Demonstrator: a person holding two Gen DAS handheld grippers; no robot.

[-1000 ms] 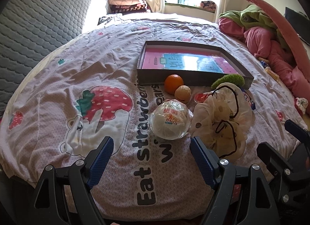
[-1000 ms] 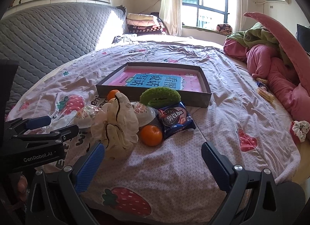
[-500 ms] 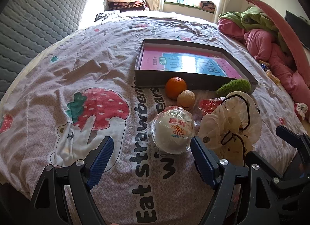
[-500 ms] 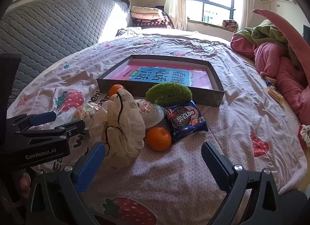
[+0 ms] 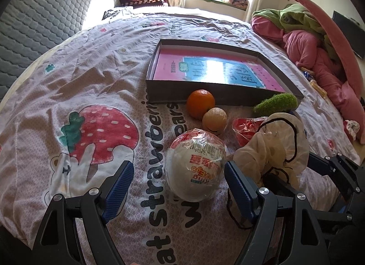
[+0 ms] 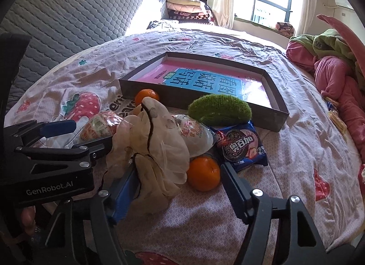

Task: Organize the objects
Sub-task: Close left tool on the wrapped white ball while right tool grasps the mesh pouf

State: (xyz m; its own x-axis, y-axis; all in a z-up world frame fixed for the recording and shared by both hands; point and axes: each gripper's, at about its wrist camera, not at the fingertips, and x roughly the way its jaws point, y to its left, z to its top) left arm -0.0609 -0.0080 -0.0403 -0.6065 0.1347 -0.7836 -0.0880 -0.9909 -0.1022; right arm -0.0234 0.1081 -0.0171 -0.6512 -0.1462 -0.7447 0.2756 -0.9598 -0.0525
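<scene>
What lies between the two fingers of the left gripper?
In the left wrist view, a round wrapped bun lies between the left gripper's open fingers, near the right one.

Glossy plastic-wrapped bun (image 5: 195, 169), fuzzy green cloth (image 6: 220, 110), matt cardboard box (image 5: 205, 96).

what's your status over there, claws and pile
Left claw open around wrapped bun. Right claw closing on cream cloth, orange between too. Box holds only book.

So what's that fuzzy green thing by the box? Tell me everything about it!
The fuzzy green thing is a long, rounded lump shaped a bit like a cucumber, with a shaggy, towel-like surface in bright green. It lies on its side on the bedspread, right against the front wall of the grey box. Its near edge rests over the blue cookie packet. No gripper touches it.
</scene>
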